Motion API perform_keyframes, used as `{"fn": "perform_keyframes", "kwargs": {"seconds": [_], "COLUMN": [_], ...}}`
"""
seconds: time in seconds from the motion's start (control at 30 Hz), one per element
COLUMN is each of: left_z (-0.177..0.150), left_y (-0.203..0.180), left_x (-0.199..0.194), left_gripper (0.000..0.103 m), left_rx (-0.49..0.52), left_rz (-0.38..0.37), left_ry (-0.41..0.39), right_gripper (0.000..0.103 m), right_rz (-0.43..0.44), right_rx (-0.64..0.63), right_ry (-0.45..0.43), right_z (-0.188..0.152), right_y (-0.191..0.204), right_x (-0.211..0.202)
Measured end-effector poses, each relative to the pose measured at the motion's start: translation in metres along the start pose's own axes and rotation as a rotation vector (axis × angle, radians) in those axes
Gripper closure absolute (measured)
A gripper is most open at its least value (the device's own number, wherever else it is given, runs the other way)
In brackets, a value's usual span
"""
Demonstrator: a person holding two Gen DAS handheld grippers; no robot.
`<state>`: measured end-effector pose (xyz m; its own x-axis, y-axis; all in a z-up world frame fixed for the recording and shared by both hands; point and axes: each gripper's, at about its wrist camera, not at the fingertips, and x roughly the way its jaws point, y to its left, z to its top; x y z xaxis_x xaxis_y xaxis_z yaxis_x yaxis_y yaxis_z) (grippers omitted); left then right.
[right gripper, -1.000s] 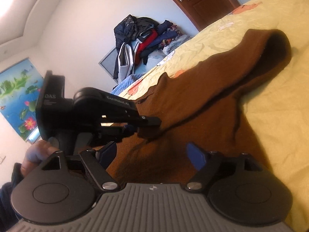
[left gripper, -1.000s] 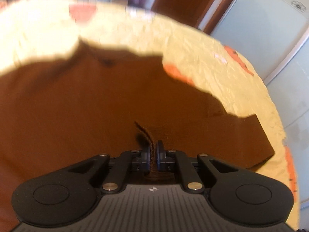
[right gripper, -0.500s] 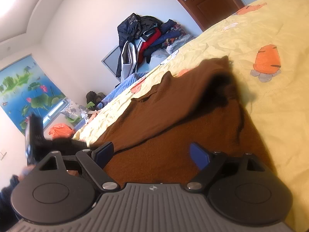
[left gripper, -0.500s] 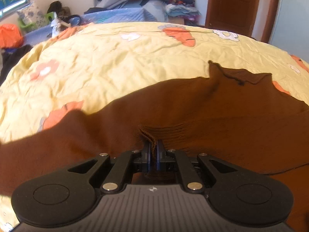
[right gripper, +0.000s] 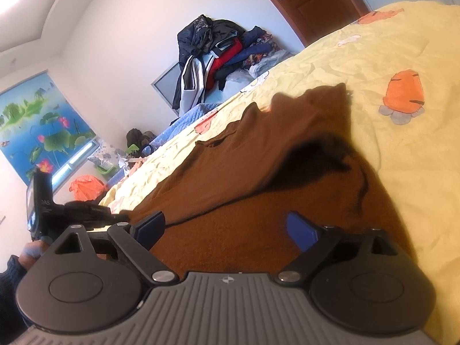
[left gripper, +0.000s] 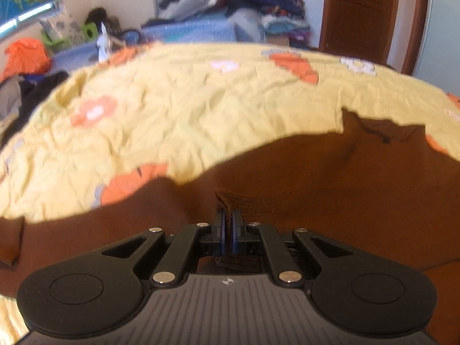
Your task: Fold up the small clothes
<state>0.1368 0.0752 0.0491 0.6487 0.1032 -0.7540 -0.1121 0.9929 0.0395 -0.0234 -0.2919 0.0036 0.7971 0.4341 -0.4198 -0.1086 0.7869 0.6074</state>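
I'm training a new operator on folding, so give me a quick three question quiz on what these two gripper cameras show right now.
1. True or false: the left gripper is shut on a fold of the brown sweater.
2. Multiple choice: the right gripper is A) shut on the sweater, B) open above the sweater, C) holding the bedspread.
3. Fill in: the sweater lies on a yellow bedspread printed with orange ____.

Key: 1 true. 2 B, its fingers stand wide apart with nothing between them. 3 carrots.
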Motion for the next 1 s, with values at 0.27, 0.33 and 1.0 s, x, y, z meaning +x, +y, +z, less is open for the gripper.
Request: {"fn": "perform_keyframes", "kwargs": {"seconds": [0.27, 0.33, 1.0], "left_z": [-0.002, -0.003, -0.015], "left_y": [0.011, 0.016, -0.009], "left_x": [-0.018, -0.016, -0.031], "left_gripper": [0.098, 0.1, 0.026], "left_rx": [-0.018, 0.004, -0.117], "left_rz": [0.016, 0.052, -0.257], "left_ry": [-0.057, -0.04, -0.108], "right_gripper": [0.009, 0.008, 0.0], "right_rz": [-0.004, -0.003, -0.087], "right_rx": [-0.011, -0.014, -0.072], "right_ry": [0.005, 0.006, -0.059], "right_z": [0.0, 0.0, 0.054], "right_y": [0.002, 0.002, 0.032], "right_x": [0.0, 0.001, 0.006]}}
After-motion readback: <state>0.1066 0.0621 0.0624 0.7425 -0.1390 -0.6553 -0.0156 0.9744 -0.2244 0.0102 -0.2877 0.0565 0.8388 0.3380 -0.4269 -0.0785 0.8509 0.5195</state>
